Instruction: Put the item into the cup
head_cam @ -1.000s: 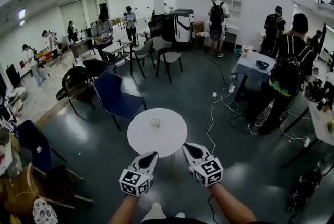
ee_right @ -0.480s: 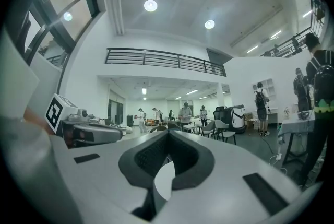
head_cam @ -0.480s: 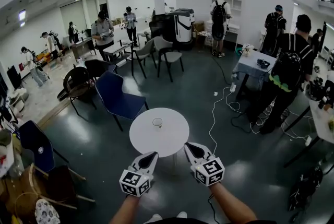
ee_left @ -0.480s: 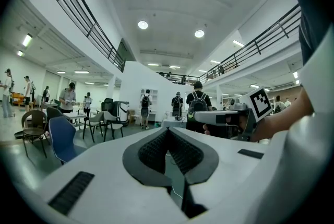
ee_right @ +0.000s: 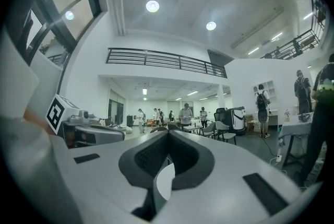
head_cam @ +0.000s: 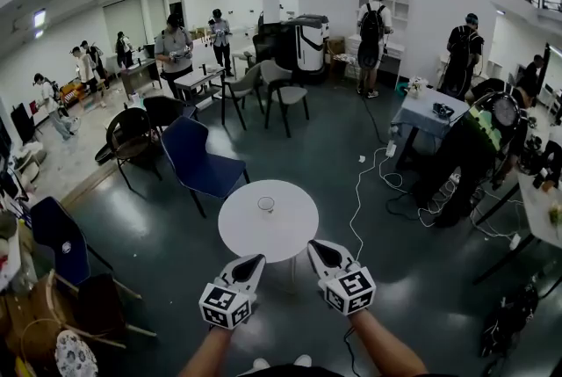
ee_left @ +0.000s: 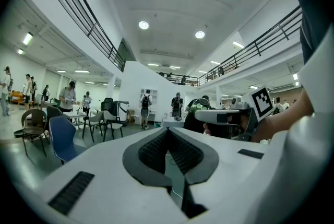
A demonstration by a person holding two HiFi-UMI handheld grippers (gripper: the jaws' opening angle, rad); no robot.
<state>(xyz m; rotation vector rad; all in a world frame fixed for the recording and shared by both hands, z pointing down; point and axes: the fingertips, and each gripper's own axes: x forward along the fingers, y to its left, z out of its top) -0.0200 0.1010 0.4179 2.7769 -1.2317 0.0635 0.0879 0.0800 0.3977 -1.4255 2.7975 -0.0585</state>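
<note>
A small clear glass cup (head_cam: 266,205) stands near the middle of a round white table (head_cam: 290,235). I see no loose item on the table or in either gripper. My left gripper (head_cam: 255,262) hovers at the table's near edge, left of centre, with its jaws shut and nothing between them. My right gripper (head_cam: 314,248) is held beside it at the near right edge, also shut and empty. In the left gripper view the dark pads (ee_left: 156,151) meet at the tip, and the right gripper (ee_left: 224,116) shows beyond them. The right gripper view shows its pads (ee_right: 151,157) closed too.
A blue chair (head_cam: 200,160) stands just behind the table on the left, with black chairs (head_cam: 132,134) further off. A white cable (head_cam: 358,191) runs over the floor to the right. A person (head_cam: 479,142) bends at a cloth-covered table (head_cam: 426,113) on the right.
Both grippers stay shut and almost still at the table's near edge. The person at the right has bent down and forward. The view has shifted slightly.
</note>
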